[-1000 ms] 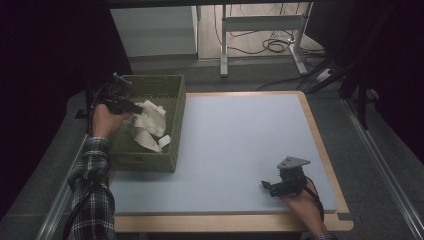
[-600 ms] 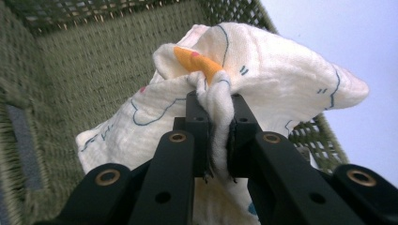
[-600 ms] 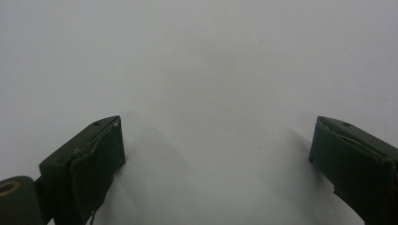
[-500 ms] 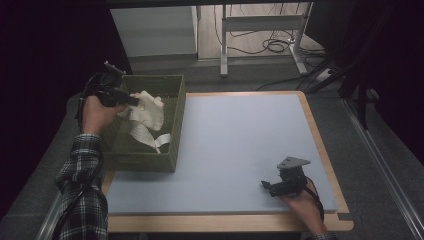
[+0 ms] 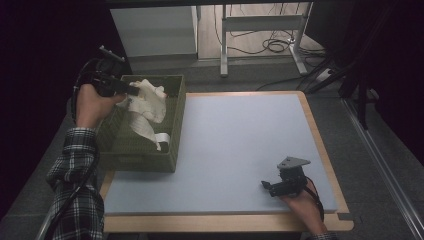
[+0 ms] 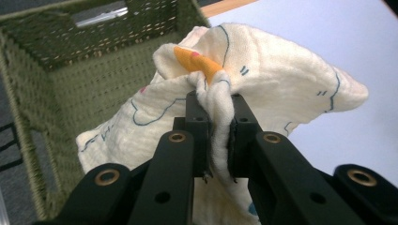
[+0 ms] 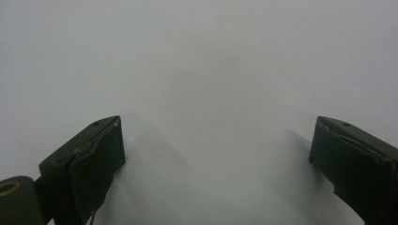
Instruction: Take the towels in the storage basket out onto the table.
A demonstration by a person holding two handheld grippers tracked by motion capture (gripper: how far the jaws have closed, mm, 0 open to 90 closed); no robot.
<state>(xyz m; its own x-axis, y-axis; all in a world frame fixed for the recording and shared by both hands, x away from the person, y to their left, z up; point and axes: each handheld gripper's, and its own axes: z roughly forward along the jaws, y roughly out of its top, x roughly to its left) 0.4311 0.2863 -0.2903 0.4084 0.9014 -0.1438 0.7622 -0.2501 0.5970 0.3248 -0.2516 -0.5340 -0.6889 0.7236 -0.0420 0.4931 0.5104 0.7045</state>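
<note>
Left gripper [image 6: 213,140] pinches a bunched fold of soft, light cloth [image 6: 263,84] above the basket [image 5: 150,150], upper left; it drapes limply. Right gripper [image 7: 216,164] gapes, holding nothing.

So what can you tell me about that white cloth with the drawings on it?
The cloth is cream-white and soft, like fuzzy towelling, with thin blue line drawings and an orange patch near the top. It is crumpled, not folded. The left gripper pinches a bunched fold of it between both jaws and holds it up over the green woven basket. In the high view its lower end hangs down into the basket.
</note>
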